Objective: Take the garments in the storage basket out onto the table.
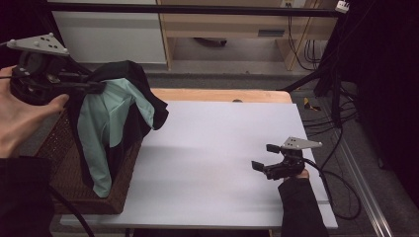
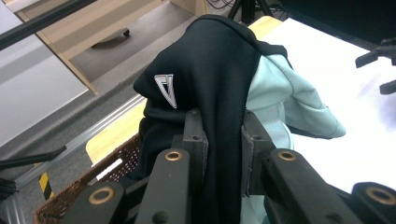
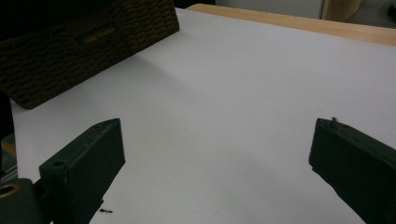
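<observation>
Nearest, the right tool [image 1: 264, 157] rests on the white desk [image 1: 217, 163] with jaws spread wide and nothing between them. Farther left, the left tool [image 2: 223, 140] is clenched on a fold of the black-and-mint garment [image 1: 116, 113], which hangs from it, draped over the wicker basket [image 1: 79, 190] at the desk's left edge. The risk, I judge: the trailing fabric snags on the basket rim and drags it, or the thin pinch slips.
</observation>
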Tool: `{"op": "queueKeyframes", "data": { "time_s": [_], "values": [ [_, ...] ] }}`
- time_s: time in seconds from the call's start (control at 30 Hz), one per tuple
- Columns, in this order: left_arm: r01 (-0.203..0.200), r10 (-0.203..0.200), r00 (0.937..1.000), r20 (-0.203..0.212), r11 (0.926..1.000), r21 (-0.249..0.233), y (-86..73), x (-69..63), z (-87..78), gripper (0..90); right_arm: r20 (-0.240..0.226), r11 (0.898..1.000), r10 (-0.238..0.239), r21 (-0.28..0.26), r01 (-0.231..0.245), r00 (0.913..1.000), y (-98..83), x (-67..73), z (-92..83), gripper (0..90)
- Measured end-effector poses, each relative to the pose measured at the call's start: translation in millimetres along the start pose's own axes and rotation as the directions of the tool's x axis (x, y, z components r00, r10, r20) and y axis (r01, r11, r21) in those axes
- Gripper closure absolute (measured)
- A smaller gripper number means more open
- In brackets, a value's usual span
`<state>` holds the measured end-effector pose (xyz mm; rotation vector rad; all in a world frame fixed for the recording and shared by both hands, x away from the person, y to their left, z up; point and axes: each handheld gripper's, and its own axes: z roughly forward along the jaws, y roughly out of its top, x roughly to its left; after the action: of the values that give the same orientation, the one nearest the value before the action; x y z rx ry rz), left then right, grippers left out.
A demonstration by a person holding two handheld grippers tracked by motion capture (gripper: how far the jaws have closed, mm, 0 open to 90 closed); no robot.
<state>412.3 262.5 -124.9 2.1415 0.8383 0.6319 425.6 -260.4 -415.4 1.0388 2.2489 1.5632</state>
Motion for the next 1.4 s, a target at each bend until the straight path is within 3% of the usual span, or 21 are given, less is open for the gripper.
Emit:
{"op": "queueKeyframes", "data": {
  "time_s": [0.73,1.4],
  "values": [
    [-0.055,0.056,0.9974,0.046,0.9980,-0.031,36.5,-27.1,18.5,76.0,-0.003,1.000,0.000,-0.004,0.000,1.0000,0.3,-0.8,-0.7,3.9],
    [-0.108,0.115,0.9872,0.111,0.9917,-0.070,71.0,-62.4,36.0,76.0,-0.003,1.000,-0.001,-0.012,0.001,1.0000,0.5,-0.7,-2.5,3.9]
  ]
}}
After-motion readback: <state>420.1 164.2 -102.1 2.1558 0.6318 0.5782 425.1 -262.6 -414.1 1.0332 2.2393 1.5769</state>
